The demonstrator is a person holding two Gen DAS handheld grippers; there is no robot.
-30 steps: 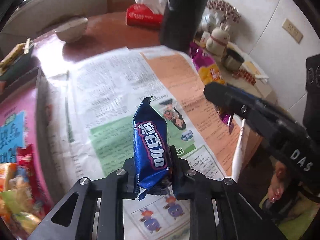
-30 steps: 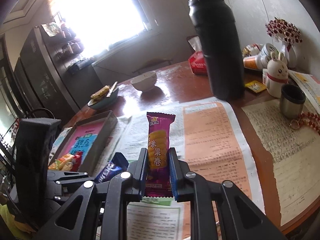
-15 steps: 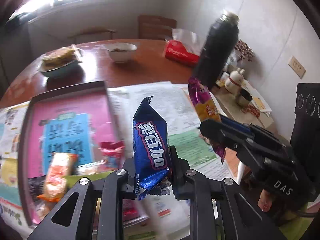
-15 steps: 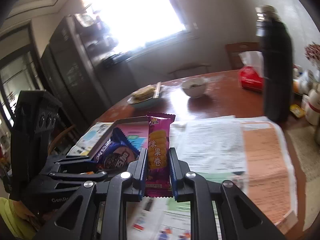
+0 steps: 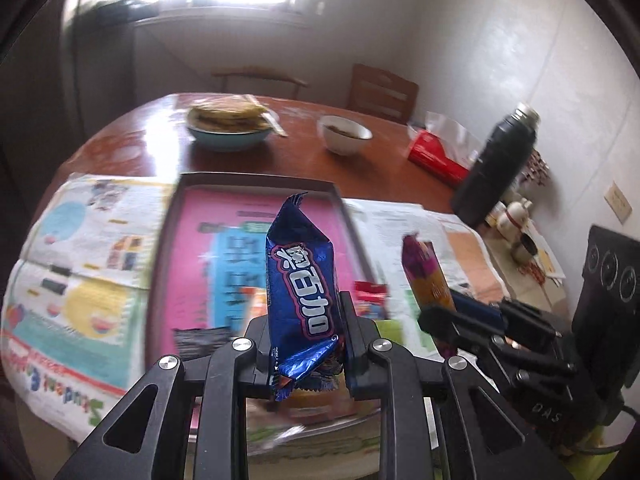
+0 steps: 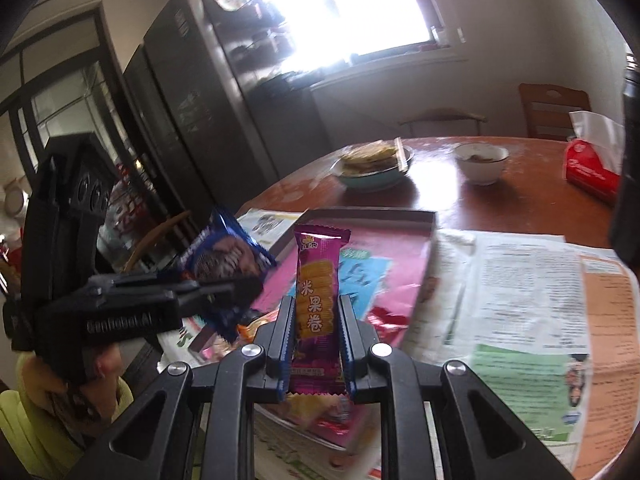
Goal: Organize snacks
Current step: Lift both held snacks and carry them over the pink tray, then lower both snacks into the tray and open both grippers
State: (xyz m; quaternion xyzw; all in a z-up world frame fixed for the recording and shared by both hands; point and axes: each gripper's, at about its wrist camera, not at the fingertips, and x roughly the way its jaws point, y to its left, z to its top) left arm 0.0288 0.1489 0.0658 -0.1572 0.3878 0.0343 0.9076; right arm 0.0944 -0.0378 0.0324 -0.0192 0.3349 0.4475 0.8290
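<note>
Flask (image 5: 496,168), tissue box (image 5: 436,154) far right on bench (image 5: 160,128). Tray (image 5: 256,178) holds few snacks. Left tool (image 5: 308,344) clamps blue bar (image 5: 300,280); right tool (image 6: 316,340) clamps purple pack (image 6: 318,292).

Left gripper (image 5: 306,344), bottom centre, is clamped on a blue snack pack (image 5: 301,280) w/ white lettering, pack standing upright. Behind it, mid-frame: shallow tray (image 5: 256,179) w/ pink-and-blue lining, a few wrappers at its near end, blurred. Right gripper (image 5: 448,316), lower right, grips a purple-orange snack pack (image 5: 426,276). Newspaper (image 5: 86,248) spread left & right of tray. Upper frame, on brown table (image 5: 152,132): blue bowl (image 5: 230,134) of flat food, prob. pancakes; white bowl (image 5: 344,134); red tissue pack (image 5: 436,156); black flask (image 5: 498,164) at right.
</note>
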